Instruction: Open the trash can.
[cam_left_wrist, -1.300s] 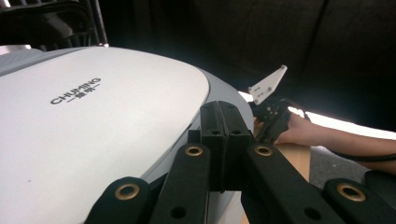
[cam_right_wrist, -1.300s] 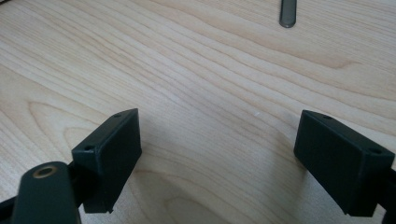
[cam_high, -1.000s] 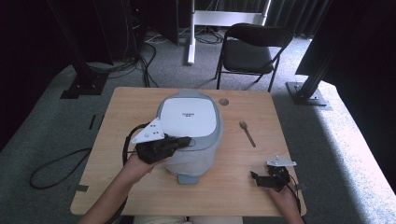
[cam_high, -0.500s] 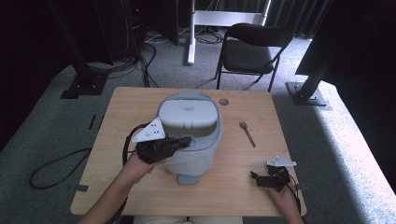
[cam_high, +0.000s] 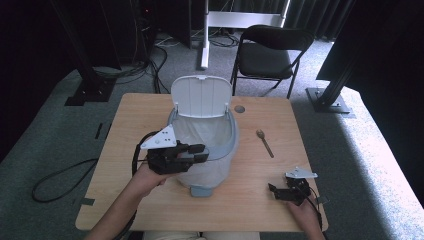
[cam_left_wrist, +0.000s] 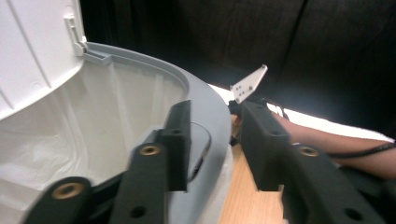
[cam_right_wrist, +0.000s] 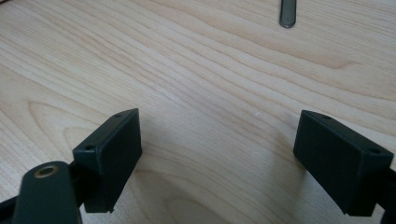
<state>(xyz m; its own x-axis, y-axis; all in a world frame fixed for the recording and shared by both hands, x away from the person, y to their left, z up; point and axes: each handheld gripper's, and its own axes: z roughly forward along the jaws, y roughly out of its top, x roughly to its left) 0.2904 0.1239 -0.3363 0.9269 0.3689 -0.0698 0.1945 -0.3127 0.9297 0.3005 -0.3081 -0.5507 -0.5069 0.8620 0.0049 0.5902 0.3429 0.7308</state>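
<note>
Bin (cam_high: 207, 165): grey waste bin standing on the wooden table (cam_high: 150, 210), near the middle of the tabletop and toward the person's left side. A white liner bag (cam_high: 202, 132) lines the inside and is visible through the open top.
Lid (cam_high: 201, 96): white, swung up and standing near upright at the far edge of the bin. In the left gripper view its hinge (cam_left_wrist: 77, 35) sits at the rim.
Bin rim (cam_left_wrist: 205, 116): grey and curved. In the left gripper view it passes between the two black jaws.
Left gripper (cam_high: 197, 152): held in the person's left hand (cam_high: 145, 177) at the near left side of the bin, pointing across the rim. Its jaws have just been opening and now stand parted, one inside the rim over the liner, the other outside the bin wall. A gap shows between the pads and the rim, so nothing is clamped.
Pedal (cam_high: 201, 190): grey foot tab at the base of the bin, facing the person.
Right gripper (cam_high: 274, 190): resting low over the table at the near right corner, well apart from the bin. In the right gripper view its jaws (cam_right_wrist: 219, 154) stand wide apart over bare wood, gripping nothing.
Spoon (cam_high: 264, 142): lies flat on the table to the right of the bin, between the bin and the right gripper. Its handle tip (cam_right_wrist: 287, 16) shows at the top edge of the right gripper view.
Small round disc (cam_high: 240, 108): on the table just right of the lid.
</note>
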